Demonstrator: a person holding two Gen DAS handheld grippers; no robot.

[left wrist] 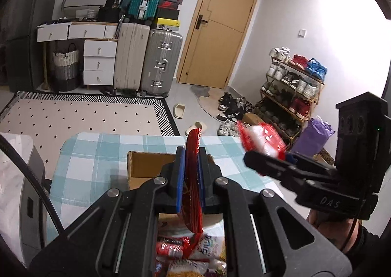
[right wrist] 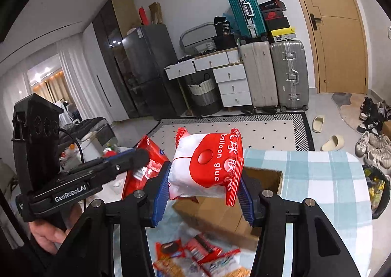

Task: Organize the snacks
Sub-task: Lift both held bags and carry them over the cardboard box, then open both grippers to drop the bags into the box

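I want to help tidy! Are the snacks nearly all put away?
Not nearly. The cardboard box looks empty where visible. In hand: the left gripper pinches a red packet, and the right gripper holds a red-and-white packet. Left: a pile of loose snacks on the table.

Both wrist views look close along their jaws, sharing the cardboard box (left wrist: 136, 167) (right wrist: 264, 179) and suitcases (left wrist: 146, 61) (right wrist: 273, 71).

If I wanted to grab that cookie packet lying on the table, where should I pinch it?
Probably pinch the cookie packet across its narrow width, coming straight down from above. It lies flat on the table among other snacks, so its sides are crowded. Both tools are busy: the right tool holds the balloon glue bag, the left tool a red packet.
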